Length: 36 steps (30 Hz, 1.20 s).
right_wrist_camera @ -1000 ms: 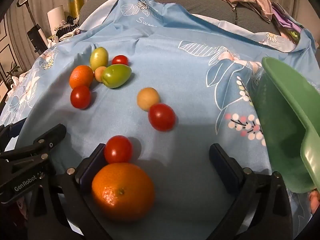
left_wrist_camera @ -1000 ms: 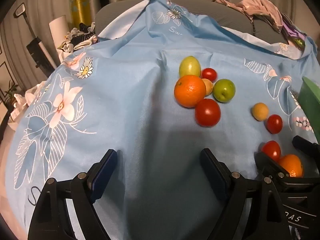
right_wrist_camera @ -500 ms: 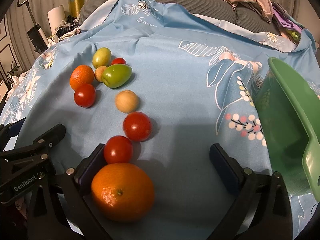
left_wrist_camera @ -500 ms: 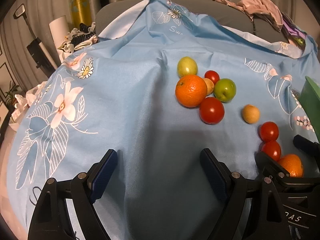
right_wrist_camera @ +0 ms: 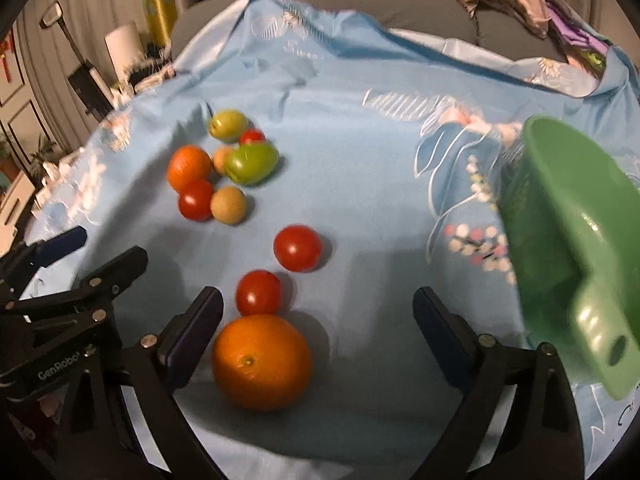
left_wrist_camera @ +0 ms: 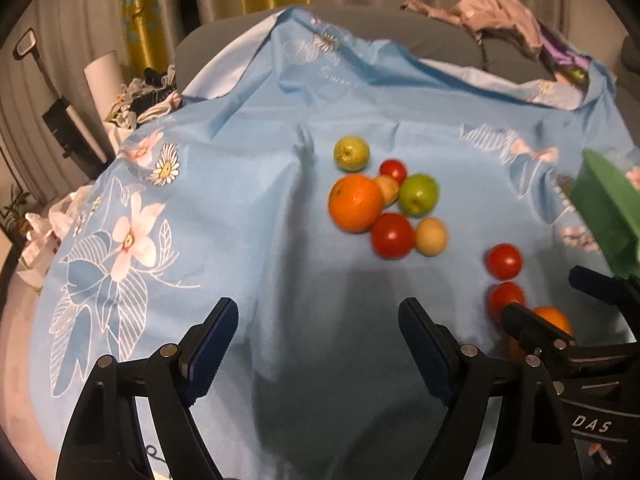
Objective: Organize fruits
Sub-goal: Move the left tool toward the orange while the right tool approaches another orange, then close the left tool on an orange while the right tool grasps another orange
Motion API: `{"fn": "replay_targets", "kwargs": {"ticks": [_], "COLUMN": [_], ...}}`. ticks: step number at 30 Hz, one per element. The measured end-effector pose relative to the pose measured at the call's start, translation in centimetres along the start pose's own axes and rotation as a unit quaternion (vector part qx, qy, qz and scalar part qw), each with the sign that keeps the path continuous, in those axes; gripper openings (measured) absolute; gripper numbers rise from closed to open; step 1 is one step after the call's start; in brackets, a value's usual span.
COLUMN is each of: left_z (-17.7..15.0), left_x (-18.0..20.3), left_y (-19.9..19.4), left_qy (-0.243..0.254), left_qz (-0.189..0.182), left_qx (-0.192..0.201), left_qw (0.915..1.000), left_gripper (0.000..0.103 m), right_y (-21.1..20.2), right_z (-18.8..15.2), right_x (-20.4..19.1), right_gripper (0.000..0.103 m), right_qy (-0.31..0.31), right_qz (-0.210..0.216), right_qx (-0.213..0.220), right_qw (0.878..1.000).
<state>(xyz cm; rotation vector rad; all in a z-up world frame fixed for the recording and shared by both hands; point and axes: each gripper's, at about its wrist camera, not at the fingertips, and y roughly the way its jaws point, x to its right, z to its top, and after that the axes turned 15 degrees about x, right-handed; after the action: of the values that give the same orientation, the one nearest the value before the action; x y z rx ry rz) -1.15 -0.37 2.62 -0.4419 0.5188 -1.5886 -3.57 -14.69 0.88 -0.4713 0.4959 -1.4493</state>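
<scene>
Here the fruit lies loose on a blue floral cloth [left_wrist_camera: 248, 184] draped over a grey sofa [right_wrist_camera: 400, 4]; both grippers hang low over it with their jaws spread wide and nothing between the pads. The left gripper [left_wrist_camera: 320, 344] points over bare cloth, with the main cluster well ahead of it: an orange [left_wrist_camera: 355, 208] touching a red tomato [left_wrist_camera: 393, 235], a tan fruit [left_wrist_camera: 431, 236] just beside that tomato, a green apple [left_wrist_camera: 418, 194], a small red tomato [left_wrist_camera: 393, 169] and a yellow-green fruit [left_wrist_camera: 351, 153] at the far end; a second tan fruit sits half hidden between orange and apple. The right gripper [right_wrist_camera: 316, 320] has a large orange [right_wrist_camera: 262, 362] between its open fingers, nearer the left pad and touching neither that can be told; a tomato [right_wrist_camera: 258, 293] lies just beyond that orange, touching it, and another tomato [right_wrist_camera: 297, 248] lies a little farther on. A green plastic basket [right_wrist_camera: 560, 216] with a handle stands tilted at the right edge of the right wrist view, with no fruit visible in it; its inside is blurred
</scene>
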Motion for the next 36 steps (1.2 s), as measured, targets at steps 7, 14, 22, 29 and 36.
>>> {"fn": "replay_targets", "kwargs": {"ticks": [7,14,22,29,36], "left_z": [0.7,1.0,1.3,1.8,4.8], "left_x": [-0.1,-0.5,-1.4,-1.2,-1.1], "left_y": [-1.1,-1.6,-1.7,-1.5,1.9], "left_qy": [-0.02,-0.039,-0.093,-0.091,-0.099], "left_qz": [-0.035,-0.068,-0.115,-0.114,-0.134], "left_qx": [0.006,-0.003,-0.02,-0.026,-0.054], "left_qw": [0.9992,0.997,0.9888,0.9889,0.9845], "left_gripper": [0.084,0.076,0.06,0.046,0.038], "right_y": [-1.4,-2.3,-3.8,-3.1,-1.1], "right_z": [0.6,1.0,1.3,0.1,-1.0], "right_x": [0.1,0.5,1.4,0.2,-0.8], "right_gripper": [0.09,0.079,0.067,0.065,0.047], "right_qy": [0.005,0.025,0.063,0.06,0.039], "right_qz": [0.007,0.029,0.071,0.085,0.071], "right_qx": [0.016,0.021,0.034,-0.018,-0.065], "right_qw": [1.0,0.999,0.995,0.994,0.995]}}
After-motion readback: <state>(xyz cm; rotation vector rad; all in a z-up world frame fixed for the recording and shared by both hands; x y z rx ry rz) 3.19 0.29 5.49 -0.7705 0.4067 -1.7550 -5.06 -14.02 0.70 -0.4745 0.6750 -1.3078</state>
